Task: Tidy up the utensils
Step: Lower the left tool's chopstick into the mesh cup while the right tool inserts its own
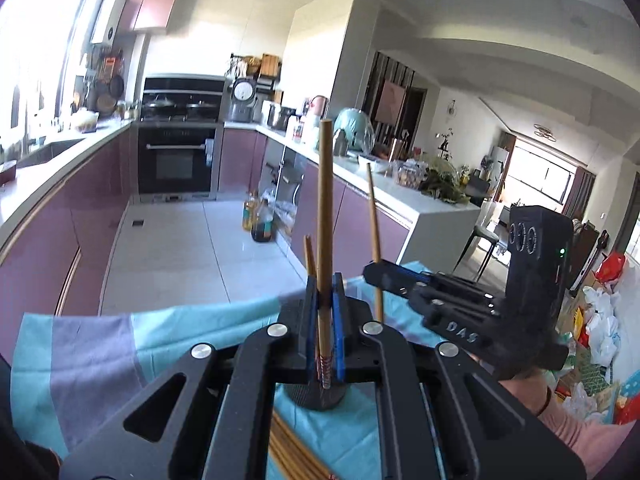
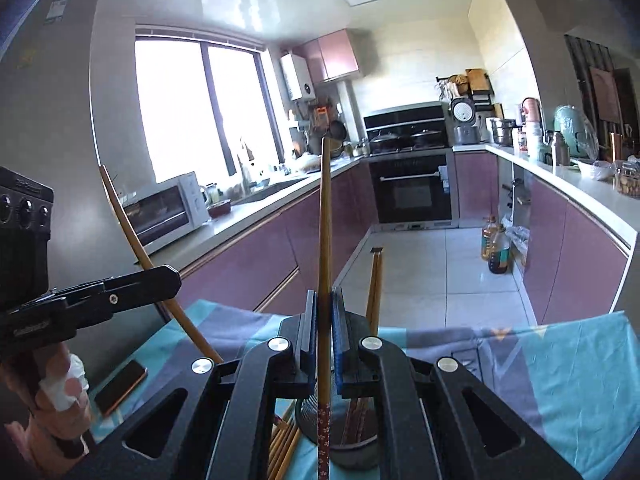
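Note:
My left gripper [image 1: 324,280] is shut on a wooden chopstick [image 1: 325,208] that stands upright, its patterned end hanging over a black mesh holder [image 1: 316,398]. To its right, my right gripper [image 1: 370,272] grips a second chopstick [image 1: 374,220]. In the right wrist view my right gripper [image 2: 324,294] is shut on that upright chopstick [image 2: 325,240] above the holder [image 2: 348,446], where two chopsticks [image 2: 375,284] stand. My left gripper [image 2: 174,276] holds its slanted chopstick [image 2: 128,228] at the left.
A teal and grey cloth [image 2: 560,368] covers the table. Loose chopsticks [image 2: 284,444] lie beside the holder, and a phone [image 2: 120,386] lies at the left. Beyond the table's edge are the kitchen floor, purple cabinets and bottles [image 2: 496,248]. A person's hand [image 2: 60,400] holds the left gripper.

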Tool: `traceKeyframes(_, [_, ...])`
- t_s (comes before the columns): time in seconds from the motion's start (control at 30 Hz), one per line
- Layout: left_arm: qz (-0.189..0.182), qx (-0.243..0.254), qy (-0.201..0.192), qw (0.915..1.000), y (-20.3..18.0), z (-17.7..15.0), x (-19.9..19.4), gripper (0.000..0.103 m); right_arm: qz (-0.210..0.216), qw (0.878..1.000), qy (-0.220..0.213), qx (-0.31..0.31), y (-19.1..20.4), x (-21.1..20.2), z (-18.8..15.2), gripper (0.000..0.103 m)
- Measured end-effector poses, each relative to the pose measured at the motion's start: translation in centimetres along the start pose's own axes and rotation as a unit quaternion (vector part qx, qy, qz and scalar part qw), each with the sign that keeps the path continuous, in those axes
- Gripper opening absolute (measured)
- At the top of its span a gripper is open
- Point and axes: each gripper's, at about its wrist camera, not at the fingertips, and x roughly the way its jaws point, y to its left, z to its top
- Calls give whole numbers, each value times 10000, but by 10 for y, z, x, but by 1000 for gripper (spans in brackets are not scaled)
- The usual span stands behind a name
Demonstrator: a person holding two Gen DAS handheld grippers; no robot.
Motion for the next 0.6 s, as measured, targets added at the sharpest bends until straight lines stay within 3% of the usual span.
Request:
traceKeyframes(0.13, [112,133,33,9998,-12,8,14,7,-119,9998,-127,-51,0,9,8,6])
traceKeyframes(0.27, [175,185,340,9991,-18,3,39,7,-247,9995,-131,-122,-3,24,3,6])
traceKeyframes(0.6, [175,301,1034,9940,-15,-20,86,7,-415,9978,502,-90,-13,43,-20,6])
